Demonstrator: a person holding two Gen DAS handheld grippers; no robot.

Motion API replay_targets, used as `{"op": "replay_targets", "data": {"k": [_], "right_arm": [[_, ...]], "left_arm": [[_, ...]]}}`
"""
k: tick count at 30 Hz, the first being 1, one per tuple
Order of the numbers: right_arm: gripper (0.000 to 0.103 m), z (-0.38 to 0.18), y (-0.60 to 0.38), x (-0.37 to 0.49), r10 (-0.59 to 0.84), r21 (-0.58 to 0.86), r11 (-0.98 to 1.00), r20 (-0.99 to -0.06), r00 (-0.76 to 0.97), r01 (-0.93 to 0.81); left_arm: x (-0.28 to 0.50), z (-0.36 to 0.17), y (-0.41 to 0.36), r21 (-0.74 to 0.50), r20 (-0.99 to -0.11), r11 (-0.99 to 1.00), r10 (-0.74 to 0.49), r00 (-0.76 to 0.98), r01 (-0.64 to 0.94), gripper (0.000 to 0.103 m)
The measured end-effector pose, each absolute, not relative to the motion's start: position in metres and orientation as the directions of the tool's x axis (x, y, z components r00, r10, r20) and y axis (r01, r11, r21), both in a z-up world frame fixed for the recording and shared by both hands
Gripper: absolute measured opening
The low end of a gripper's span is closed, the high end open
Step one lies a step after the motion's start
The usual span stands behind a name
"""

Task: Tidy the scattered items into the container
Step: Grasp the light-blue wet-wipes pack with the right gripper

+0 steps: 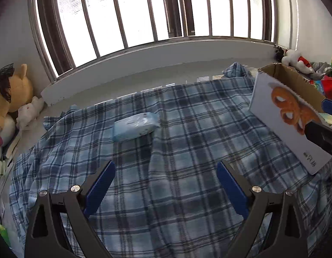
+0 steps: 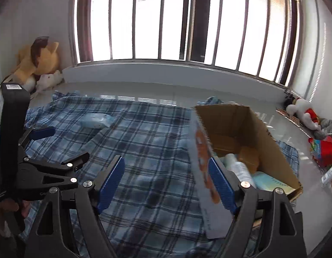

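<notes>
Inside, cardboard box holding white bottle, pale packet

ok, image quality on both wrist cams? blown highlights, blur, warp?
Left wrist: window fully blown out, bars bowed by the fisheye, blue packet fairly sharp. Right wrist: same clipped backlight, white carton close to the lens smeared, cardboard box interior dim.

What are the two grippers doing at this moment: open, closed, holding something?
Left gripper: jaws wide open, empty, above the plaid blanket.
Right gripper: jaws open; the white pretzel-print box leans against one finger, not clamped.
</notes>
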State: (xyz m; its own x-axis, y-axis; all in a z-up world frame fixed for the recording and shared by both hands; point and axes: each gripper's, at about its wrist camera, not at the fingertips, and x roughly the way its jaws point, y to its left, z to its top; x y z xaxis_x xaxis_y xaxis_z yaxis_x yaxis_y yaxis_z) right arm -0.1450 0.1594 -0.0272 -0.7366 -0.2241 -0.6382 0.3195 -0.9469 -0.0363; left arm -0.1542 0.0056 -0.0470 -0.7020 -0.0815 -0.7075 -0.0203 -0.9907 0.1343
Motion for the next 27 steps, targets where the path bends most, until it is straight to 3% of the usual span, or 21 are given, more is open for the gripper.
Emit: {"op": "replay_targets", "data": {"k": [6, 13, 16, 19, 23, 27], "right_arm": [[0.079, -0.048, 0.087, -0.180, -0.284, -0.034, -0.903, -0.702, -0.653, 0.429], [0.077, -0.062, 0.019, -0.226, -0.370, -0.035, -0.800, -0.757, -0.538, 0.599], [0.077, -0.072, 0.003, -0.244, -0.350, -0.064, -0.778, -0.782, -0.516, 0.624], [0.069, -0.081, -0.008, -0.258, -0.369, -0.045, -0.750, -0.799, -0.475, 0.660], [0.069, -0.091, -0.018, -0.275, -0.424, 0.006, -0.688, -0.815, -0.395, 0.726], [0.069, -0.104, -0.021, -0.293, -0.417, -0.008, -0.658, -0.828, -0.374, 0.753]], "left_arm": [[-0.155, -0.056, -0.061, 0.053, -0.725, -0.995, -0.099, -0.681, 0.088, 0.097], [-0.174, -0.061, -0.100, 0.089, -0.715, -0.979, -0.192, -0.673, 0.184, 0.096], [-0.181, -0.063, -0.119, 0.065, -0.726, -0.980, -0.175, -0.665, 0.186, 0.096], [-0.197, -0.064, -0.131, 0.078, -0.745, -0.987, -0.152, -0.650, 0.141, 0.096], [-0.216, -0.064, -0.143, 0.089, -0.773, -0.991, -0.133, -0.620, 0.100, 0.096], [-0.216, -0.063, -0.149, 0.026, -0.776, -0.998, -0.060, -0.628, 0.064, 0.096]]}}
